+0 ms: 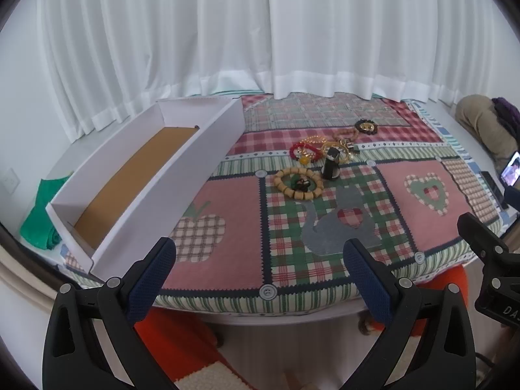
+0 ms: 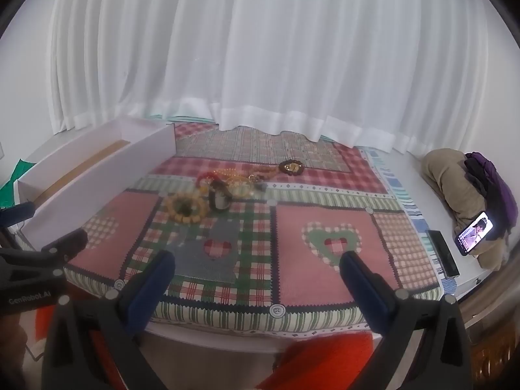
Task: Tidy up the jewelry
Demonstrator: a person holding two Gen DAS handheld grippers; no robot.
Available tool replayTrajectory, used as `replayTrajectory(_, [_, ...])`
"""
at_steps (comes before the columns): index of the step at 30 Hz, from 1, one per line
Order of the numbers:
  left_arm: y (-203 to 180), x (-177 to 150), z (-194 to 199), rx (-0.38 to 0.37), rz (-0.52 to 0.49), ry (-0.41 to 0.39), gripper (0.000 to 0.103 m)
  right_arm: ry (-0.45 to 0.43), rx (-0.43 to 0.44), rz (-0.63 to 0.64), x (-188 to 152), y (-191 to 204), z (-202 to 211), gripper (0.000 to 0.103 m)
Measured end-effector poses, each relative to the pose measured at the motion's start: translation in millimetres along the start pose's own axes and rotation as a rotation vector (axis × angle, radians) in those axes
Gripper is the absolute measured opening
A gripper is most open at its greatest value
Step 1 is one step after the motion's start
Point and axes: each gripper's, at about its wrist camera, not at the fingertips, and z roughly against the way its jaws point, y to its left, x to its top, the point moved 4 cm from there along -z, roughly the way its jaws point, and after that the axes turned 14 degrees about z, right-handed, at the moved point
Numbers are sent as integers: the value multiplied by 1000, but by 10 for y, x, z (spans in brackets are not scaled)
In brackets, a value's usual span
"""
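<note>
A heap of jewelry lies mid-cloth: a wooden bead bracelet [image 1: 297, 183] [image 2: 186, 208], red bead bracelets [image 1: 303, 151], gold chains [image 1: 338, 144], a dark round brooch [image 1: 366, 127] [image 2: 291, 167] and a small black item [image 1: 331, 168] [image 2: 218, 199]. An open white box [image 1: 198, 159] [image 2: 97, 178] with a brown floor stands to the left. My left gripper [image 1: 260, 253] hovers open over the cloth's near edge, well short of the jewelry. My right gripper [image 2: 256, 268] is open too, nothing between its fingers, near the front edge.
A patchwork cloth [image 1: 422, 191] [image 2: 328, 243] covers the round white table. White curtains [image 1: 260, 32] hang behind. On the right lie a lit phone [image 2: 474, 232], a black bar [image 2: 442, 256] and bundled clothes [image 2: 455, 182]. A green cloth [image 1: 42, 214] lies left of the box.
</note>
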Motion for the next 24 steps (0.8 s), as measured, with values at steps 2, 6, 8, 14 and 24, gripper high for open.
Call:
replayTrajectory(2, [2,3,-2,0,-1,0,102,2,3,-1,0,9,-8,103])
replayTrajectory(6, [11,-13,-4,-1,-4,2,102,1,5,-4,-7,0,-12,103])
replayTrajectory(8, [10,-27,-6,1,-8,3,102,2,5,-3,-6,-3,-12,103])
replayTrajectory(14, [-5,-36,-10,3,-9,4,102,1,7,-3,-12,-15,-14,103])
replayTrajectory(24, [-35,-82,-11,-1,-14,11,102,-4,7,-9,-27,-25,-18,103])
